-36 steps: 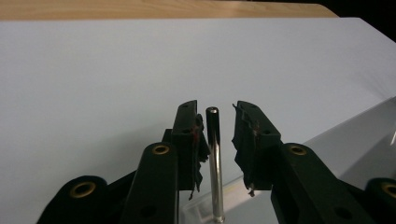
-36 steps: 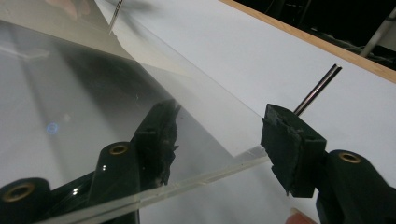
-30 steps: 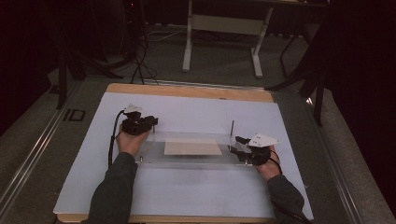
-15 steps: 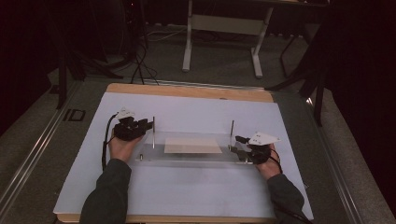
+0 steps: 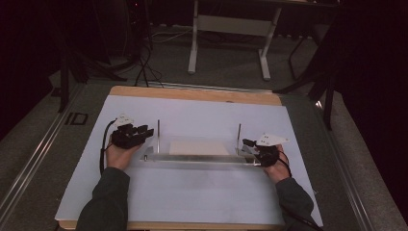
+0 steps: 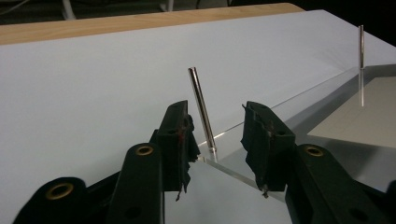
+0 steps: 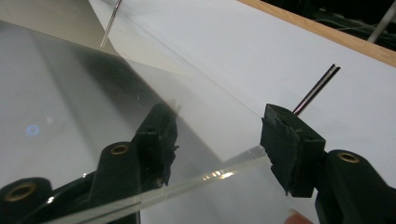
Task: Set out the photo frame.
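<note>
A clear acrylic plate (image 5: 202,159) lies across the white sheet with a thin metal rod upright at each end, the left rod (image 5: 158,135) and the right rod (image 5: 239,136). A tan card (image 5: 199,147) shows through the plate. My left gripper (image 5: 146,131) sits just left of the left rod. Its jaws have just been opening. In the left gripper view the left gripper (image 6: 217,126) is open and the left rod (image 6: 201,109) stands untouched in the gap. My right gripper (image 5: 248,144) is at the plate's right end. The right gripper (image 7: 219,135) straddles the plate's corner (image 7: 187,116) with wide jaws.
The white sheet (image 5: 202,197) covers a wooden table (image 5: 192,93) whose far edge shows bare. Metal rails run along the floor at the left and right. A table frame and cables stand on the dark floor behind.
My left hand has drawn back to the left, away from the left rod, and its jaws stand wider. The rod, covered by the gripper before, now stands free. The right hand has stayed put.
</note>
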{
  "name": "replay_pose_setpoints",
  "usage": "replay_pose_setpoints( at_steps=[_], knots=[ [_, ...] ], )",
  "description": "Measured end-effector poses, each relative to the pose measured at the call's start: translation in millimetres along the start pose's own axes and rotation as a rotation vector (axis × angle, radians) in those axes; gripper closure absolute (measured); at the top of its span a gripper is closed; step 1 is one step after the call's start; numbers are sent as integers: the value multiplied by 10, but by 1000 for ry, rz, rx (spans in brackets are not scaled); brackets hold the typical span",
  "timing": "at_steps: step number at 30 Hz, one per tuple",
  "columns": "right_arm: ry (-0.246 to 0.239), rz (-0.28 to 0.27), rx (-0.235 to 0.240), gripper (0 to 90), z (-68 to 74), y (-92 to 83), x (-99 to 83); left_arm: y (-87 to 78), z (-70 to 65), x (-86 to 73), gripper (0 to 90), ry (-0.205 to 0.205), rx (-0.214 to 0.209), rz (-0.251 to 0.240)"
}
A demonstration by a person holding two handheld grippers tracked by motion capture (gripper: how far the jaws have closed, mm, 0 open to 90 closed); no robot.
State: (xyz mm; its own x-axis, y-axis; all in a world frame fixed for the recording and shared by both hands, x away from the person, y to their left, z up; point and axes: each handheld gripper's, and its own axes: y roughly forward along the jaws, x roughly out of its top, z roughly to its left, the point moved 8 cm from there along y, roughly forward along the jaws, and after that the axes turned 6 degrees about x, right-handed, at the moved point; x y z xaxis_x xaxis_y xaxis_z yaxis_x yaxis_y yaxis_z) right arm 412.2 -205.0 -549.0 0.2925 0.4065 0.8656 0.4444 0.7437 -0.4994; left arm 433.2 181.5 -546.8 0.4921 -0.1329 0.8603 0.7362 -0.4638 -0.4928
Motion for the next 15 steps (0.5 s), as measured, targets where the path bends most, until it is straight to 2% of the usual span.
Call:
replay_pose_setpoints(
  at_steps=[8,15],
  knots=[
    [17,14,7,437,-14,-2,29,-38,-8,-57,595,31,-3,19],
    [32,29,13,436,-31,-4,54,-102,-22,-116,587,82,1,35]
  ],
)
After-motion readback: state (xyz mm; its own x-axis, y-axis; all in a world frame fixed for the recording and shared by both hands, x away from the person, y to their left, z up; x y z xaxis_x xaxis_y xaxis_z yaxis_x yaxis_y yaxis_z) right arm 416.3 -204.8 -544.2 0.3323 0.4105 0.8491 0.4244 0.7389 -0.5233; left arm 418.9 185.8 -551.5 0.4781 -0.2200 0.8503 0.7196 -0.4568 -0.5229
